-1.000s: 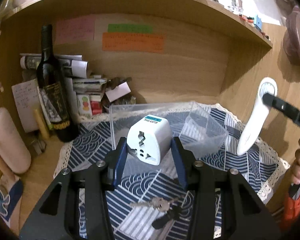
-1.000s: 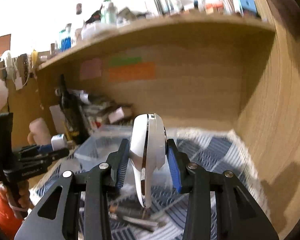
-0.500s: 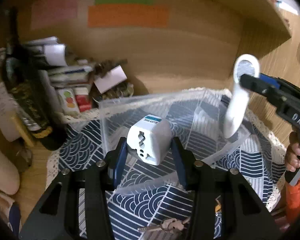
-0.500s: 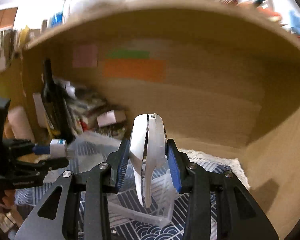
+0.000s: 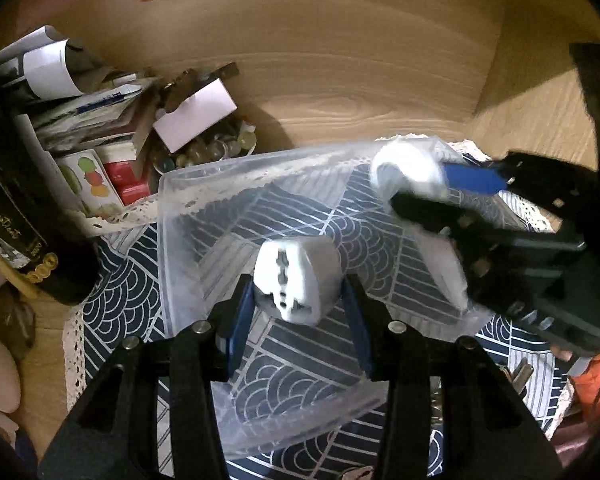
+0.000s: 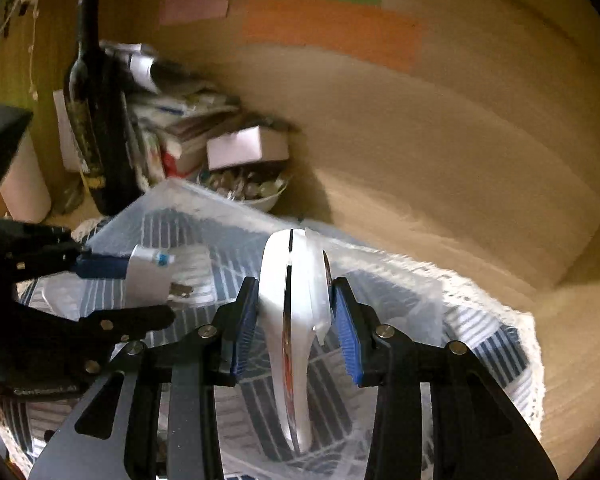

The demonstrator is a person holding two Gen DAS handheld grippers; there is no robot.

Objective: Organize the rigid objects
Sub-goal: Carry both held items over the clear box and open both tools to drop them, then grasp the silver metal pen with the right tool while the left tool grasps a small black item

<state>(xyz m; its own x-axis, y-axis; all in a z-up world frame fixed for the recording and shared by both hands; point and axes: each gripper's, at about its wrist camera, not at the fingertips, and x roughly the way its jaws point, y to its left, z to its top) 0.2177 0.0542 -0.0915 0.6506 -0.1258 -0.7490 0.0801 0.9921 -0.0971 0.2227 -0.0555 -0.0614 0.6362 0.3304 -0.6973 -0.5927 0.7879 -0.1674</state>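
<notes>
Wood panelling backs a cluttered bench spread with a blue wave-pattern cloth (image 5: 116, 304), where a clear plastic bin (image 5: 180, 216) sits beside a dark wine bottle (image 5: 8, 216) and a heap of papers.

From the left wrist view, the left tongs (image 5: 298, 300) are clamped on a white travel adapter (image 5: 296, 284), held above the bin's open mouth. Its socket face points back towards the camera and slightly down; it is a stubby block with no strong long axis. The right tongs (image 5: 428, 204) come in from the right, blurred, over the far corner of the bin.

From the right wrist view, the right tongs (image 6: 294, 320) grip a long white handled tool (image 6: 292, 304), what kind I cannot tell, by its broad upper end. Its long axis runs near upright, the narrow tip pointing down into the bin.

Both tongs crowd one opening, so they could knock together. The bin looks light; a nudge on its rim could slide or tip it. The tool, pinched only at its top, could swing or land propped against a wall
</notes>
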